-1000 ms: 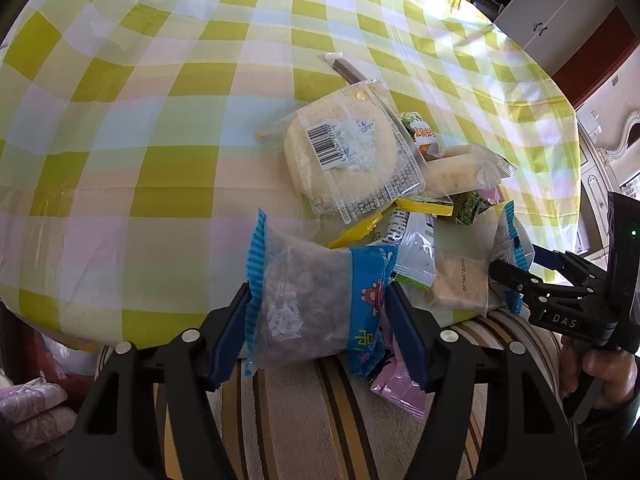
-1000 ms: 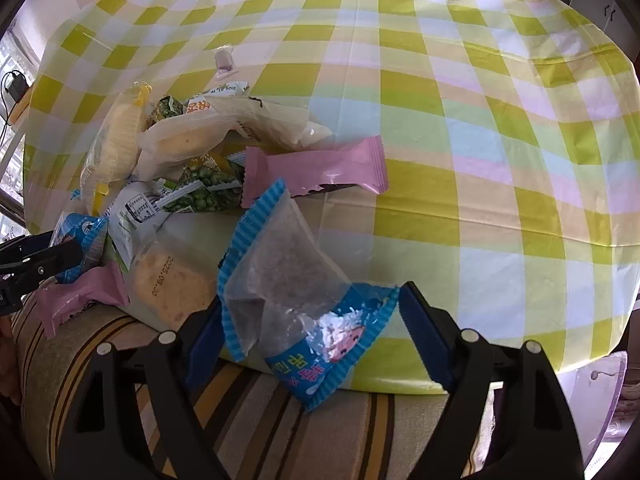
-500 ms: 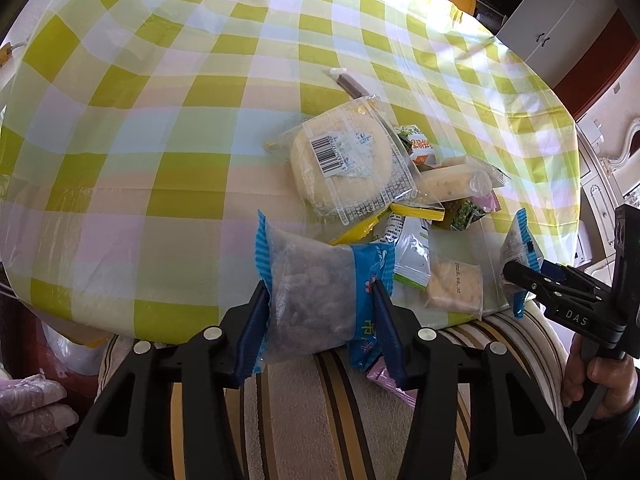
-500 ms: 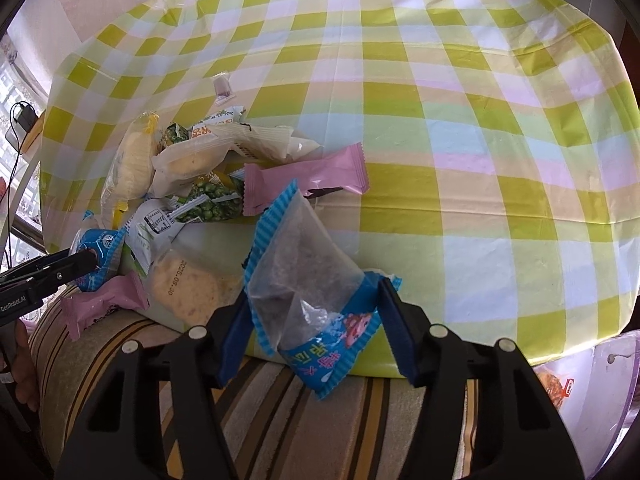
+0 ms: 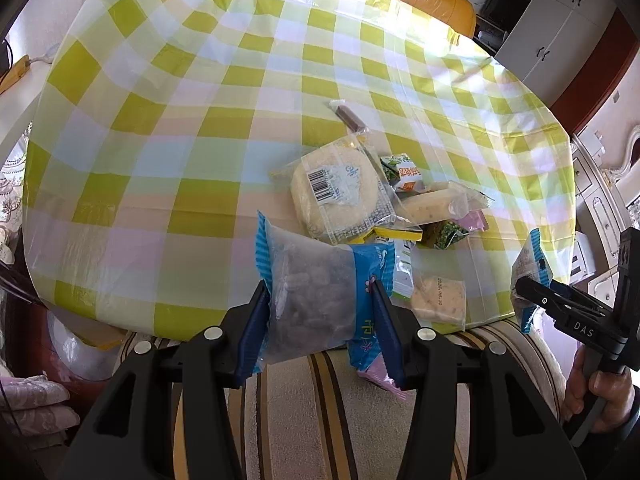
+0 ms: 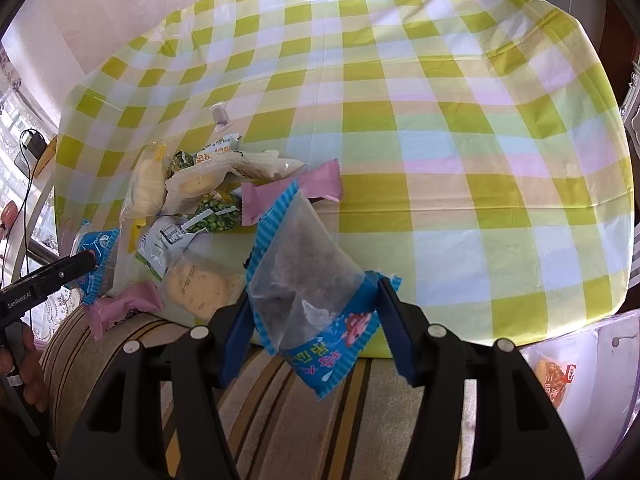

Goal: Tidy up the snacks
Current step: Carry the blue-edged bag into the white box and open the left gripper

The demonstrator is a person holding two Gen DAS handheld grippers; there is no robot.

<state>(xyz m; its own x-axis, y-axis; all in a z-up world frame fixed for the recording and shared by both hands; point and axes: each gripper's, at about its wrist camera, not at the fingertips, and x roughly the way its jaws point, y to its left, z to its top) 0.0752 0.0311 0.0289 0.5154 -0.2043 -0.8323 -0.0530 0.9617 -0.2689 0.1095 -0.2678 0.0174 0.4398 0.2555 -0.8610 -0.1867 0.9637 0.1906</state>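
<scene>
Two blue-edged clear snack packets gripped, one per claw

The left claw [image 5: 320, 320] is closed on a clear, blue-striped packet of dark pieces [image 5: 312, 296], long axis running 9 to 3 o'clock. The right claw [image 6: 312, 316] is clamped on a like packet [image 6: 308, 280], tilted from 11 to 5 o'clock, Korean lettering on its blue end. Both are held above the green-checked tabletop [image 5: 160, 152] edge; "DAS" is read on the right claw [image 5: 560, 304].

Hidden under the round cracker pack [image 5: 336, 196]: most of the smaller packets in the pile. Cut off by the right wrist frame's right edge: a clear bag [image 6: 580, 372] with an orange snack inside. Too small to read: print on the blue-edged pouch [image 6: 308, 280]. Tucked below the surface [image 5: 160, 120] edge: part of a pink wrapper [image 5: 378, 376].
</scene>
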